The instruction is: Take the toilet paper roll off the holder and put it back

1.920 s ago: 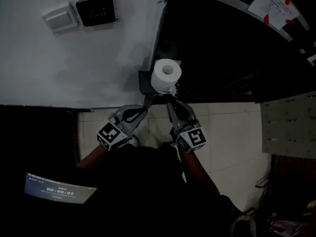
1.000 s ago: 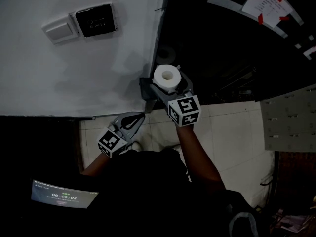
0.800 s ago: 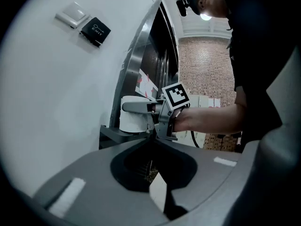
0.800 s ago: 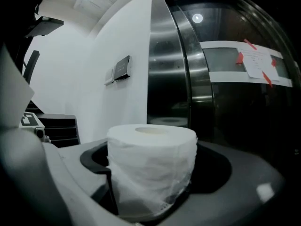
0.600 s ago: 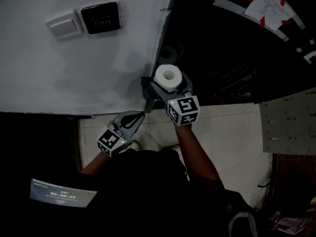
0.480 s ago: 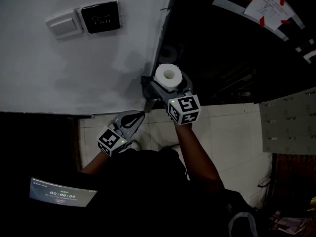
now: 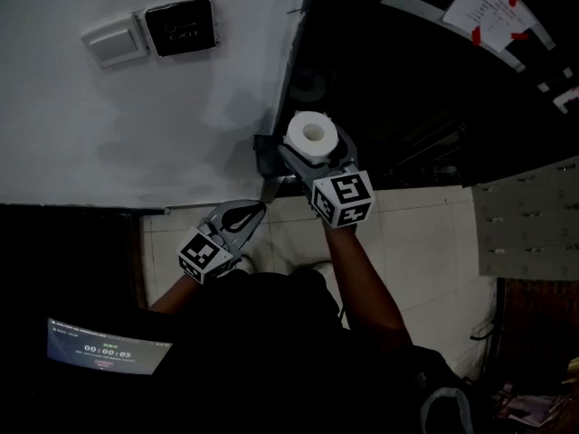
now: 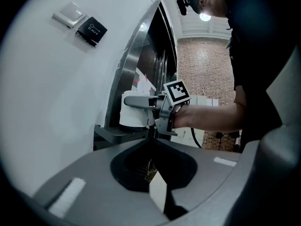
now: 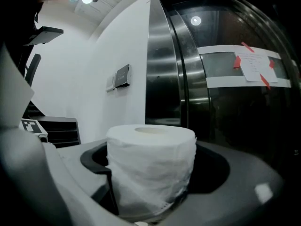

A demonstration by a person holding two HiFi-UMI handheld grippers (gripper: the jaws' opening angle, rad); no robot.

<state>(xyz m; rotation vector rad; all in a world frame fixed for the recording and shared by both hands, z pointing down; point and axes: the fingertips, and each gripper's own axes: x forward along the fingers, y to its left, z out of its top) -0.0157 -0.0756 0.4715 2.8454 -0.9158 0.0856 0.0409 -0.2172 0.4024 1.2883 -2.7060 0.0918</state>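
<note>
below the holder [image 7: 265,157] the left gripper [image 7: 260,209] hangs pressed together and empty over pale floor tiles [image 7: 412,233], while the right gripper [image 7: 313,151] pinches the upright toilet paper roll [image 7: 312,135] right above the holder, where white wall [image 7: 136,125] meets a dark steel-framed door [image 7: 407,80].

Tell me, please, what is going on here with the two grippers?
A person holds a gripper in each hand. The right gripper has its fingers closed around the toilet paper roll, which stands upright at the dark holder fixed where the white wall ends. Whether the roll has come clear of the holder cannot be told. The left gripper hangs lower, shut and empty.
</note>
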